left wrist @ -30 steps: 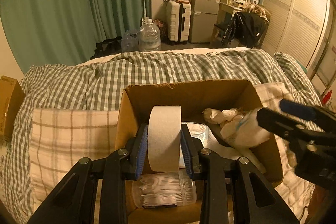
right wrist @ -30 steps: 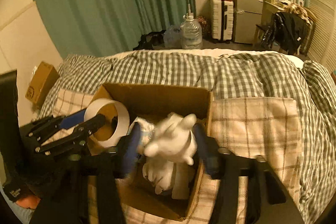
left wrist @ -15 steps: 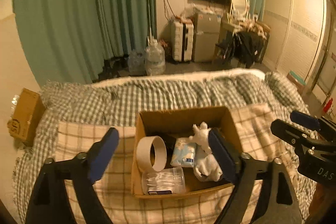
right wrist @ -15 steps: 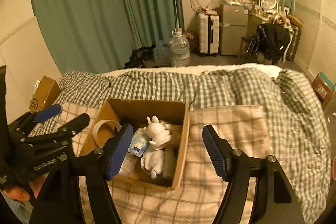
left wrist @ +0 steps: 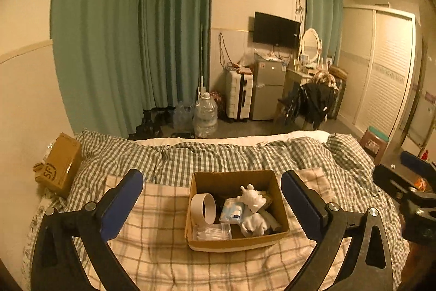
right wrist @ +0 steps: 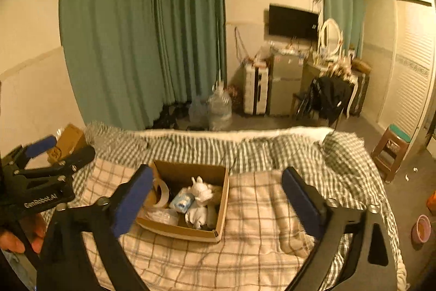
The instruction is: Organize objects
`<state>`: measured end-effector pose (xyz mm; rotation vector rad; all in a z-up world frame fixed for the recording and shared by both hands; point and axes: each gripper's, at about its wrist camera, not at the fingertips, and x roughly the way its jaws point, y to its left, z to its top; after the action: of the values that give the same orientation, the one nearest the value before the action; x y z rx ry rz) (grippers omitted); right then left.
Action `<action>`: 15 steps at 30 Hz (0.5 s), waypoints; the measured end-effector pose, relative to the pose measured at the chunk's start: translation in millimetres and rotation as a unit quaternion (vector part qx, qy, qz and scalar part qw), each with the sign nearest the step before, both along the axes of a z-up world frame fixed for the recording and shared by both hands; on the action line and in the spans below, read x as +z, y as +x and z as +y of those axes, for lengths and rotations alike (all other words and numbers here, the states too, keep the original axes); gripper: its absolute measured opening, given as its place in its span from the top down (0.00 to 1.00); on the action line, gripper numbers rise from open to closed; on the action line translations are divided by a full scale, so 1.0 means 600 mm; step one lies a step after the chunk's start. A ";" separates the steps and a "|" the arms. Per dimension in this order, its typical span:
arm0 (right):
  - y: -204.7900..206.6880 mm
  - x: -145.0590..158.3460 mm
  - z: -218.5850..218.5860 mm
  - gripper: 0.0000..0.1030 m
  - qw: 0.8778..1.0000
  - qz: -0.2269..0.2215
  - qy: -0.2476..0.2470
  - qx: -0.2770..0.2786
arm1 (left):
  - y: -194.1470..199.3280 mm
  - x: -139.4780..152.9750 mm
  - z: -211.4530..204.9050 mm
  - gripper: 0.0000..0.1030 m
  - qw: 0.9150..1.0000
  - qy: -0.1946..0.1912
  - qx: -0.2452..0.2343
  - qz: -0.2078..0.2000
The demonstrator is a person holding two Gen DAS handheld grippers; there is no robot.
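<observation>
- Resting on a beige plaid blanket (left wrist: 152,242) spread over the bed, an open cardboard box (left wrist: 236,243) is seen holding the gathered objects.
- A roll of tape (left wrist: 203,209) is stood on edge at the box's left side, with a clear plastic container (left wrist: 212,231) laid in front of it.
- A pale blue tissue pack (left wrist: 231,210) is placed at the middle, and a white plush toy (left wrist: 252,198) is heaped beside it at the right.
- The left gripper (left wrist: 212,202) is held above the box, its jaws opening wide with nothing clamped between them.
- The right gripper (right wrist: 216,198) is likewise raised, its jaws opening and unloaded.
- A green checked duvet (left wrist: 218,157) is spread beyond, and a second carton (left wrist: 58,165) is wedged against the wall.
</observation>
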<state>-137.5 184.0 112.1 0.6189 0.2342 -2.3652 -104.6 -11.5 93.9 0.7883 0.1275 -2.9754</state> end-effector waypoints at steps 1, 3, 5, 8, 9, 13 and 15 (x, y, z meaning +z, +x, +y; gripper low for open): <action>0.012 0.002 0.009 0.00 1.000 0.008 -0.009 -0.002 | 0.009 -0.004 -0.003 0.00 1.000 0.003 0.002 0.003; 0.025 -0.001 0.015 0.00 1.000 0.016 -0.009 -0.007 | 0.024 -0.015 -0.005 0.00 1.000 0.006 0.009 0.008; 0.034 -0.013 0.016 0.00 1.000 0.027 0.000 -0.011 | 0.037 -0.030 -0.005 0.00 1.000 0.006 0.017 0.013; 0.039 -0.047 0.011 0.00 0.999 0.034 0.017 -0.015 | 0.056 -0.064 -0.003 0.00 0.999 -0.005 0.034 0.021; 0.037 -0.058 0.011 0.00 0.999 0.036 0.017 -0.017 | 0.061 -0.080 -0.003 0.00 0.999 -0.007 0.039 0.025; 0.032 -0.111 0.019 0.00 0.999 0.042 0.008 -0.021 | 0.073 -0.133 0.001 0.00 0.998 -0.013 0.055 0.038; 0.029 -0.140 0.020 0.00 0.999 0.044 0.008 -0.023 | 0.073 -0.160 0.002 0.00 0.997 -0.014 0.063 0.038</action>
<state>-119.8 195.9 28.2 0.5344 0.2806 -2.4398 -60.9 -10.4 -2.4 0.6381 0.1339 -2.8829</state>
